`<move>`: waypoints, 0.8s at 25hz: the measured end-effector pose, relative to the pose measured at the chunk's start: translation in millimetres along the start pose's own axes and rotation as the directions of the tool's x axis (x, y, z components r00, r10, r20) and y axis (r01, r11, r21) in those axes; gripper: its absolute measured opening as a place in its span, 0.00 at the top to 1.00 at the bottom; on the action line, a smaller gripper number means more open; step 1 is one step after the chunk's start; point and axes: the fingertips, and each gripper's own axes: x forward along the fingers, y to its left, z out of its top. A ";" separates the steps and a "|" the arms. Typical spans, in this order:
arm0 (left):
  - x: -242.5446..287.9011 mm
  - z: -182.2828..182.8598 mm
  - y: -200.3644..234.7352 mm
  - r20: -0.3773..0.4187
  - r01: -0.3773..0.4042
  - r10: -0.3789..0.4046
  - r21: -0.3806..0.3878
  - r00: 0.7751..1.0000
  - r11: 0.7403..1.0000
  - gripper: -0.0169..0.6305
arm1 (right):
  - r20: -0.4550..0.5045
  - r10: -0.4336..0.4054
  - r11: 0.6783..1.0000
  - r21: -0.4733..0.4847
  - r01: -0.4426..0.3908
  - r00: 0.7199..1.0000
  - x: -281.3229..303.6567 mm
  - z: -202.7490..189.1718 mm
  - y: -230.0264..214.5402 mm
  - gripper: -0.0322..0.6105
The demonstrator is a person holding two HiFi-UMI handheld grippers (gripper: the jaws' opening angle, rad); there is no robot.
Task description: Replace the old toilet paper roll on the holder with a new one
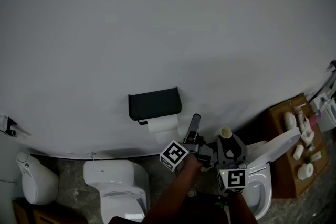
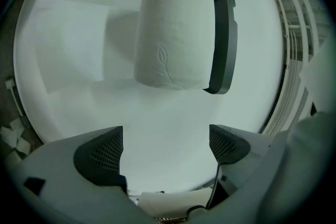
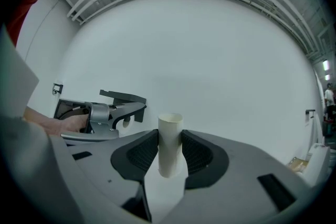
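Nearly done, I'd say: a full roll [image 2: 170,34] hangs on the holder [image 2: 223,42], my left gripper [image 2: 166,147] wide and empty before it, and my right gripper [image 3: 169,150] clamps the bare cardboard tube [image 3: 169,136] — only discarding remains

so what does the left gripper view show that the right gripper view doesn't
Only the left gripper view: the toilet paper roll close up, its embossed leaf pattern, the black holder beside it, and the left gripper with jaws apart and empty. Only the right gripper view: the right gripper shut on an upright cardboard tube, and the left gripper from the side in a hand. Both: the white wall, and the holder with its roll, small in the right gripper view.
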 end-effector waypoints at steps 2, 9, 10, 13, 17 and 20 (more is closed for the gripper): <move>-3.6 2.1 -1.0 0.008 -0.002 0.002 -0.004 1.000 1.000 0.18 | 0.004 0.000 1.000 0.004 0.000 1.000 -0.1 0.3 -0.6 0.71; -36.3 27.1 -7.6 0.078 0.023 -0.019 -0.046 0.997 0.999 0.18 | 0.007 0.021 1.000 0.005 -0.021 1.000 4.5 3.7 11.0 0.71; -43.4 33.3 -7.0 0.088 0.019 -0.015 -0.040 0.996 0.999 0.18 | 0.009 0.028 1.000 0.006 -0.028 1.000 5.5 4.3 14.6 0.71; -67.9 56.4 -6.3 0.123 0.007 -0.006 -0.012 0.992 1.000 0.18 | 0.015 0.056 0.998 0.005 -0.056 0.998 8.5 6.0 28.3 0.71; -101.3 99.2 -6.2 0.207 -0.013 0.009 0.015 0.978 1.000 0.18 | 0.021 0.110 0.994 0.006 -0.110 0.994 17.3 10.7 55.4 0.71; -125.5 127.2 -9.4 0.267 -0.026 0.018 0.026 0.964 0.999 0.18 | 0.025 0.165 0.986 0.000 -0.165 0.986 23.1 14.9 82.4 0.71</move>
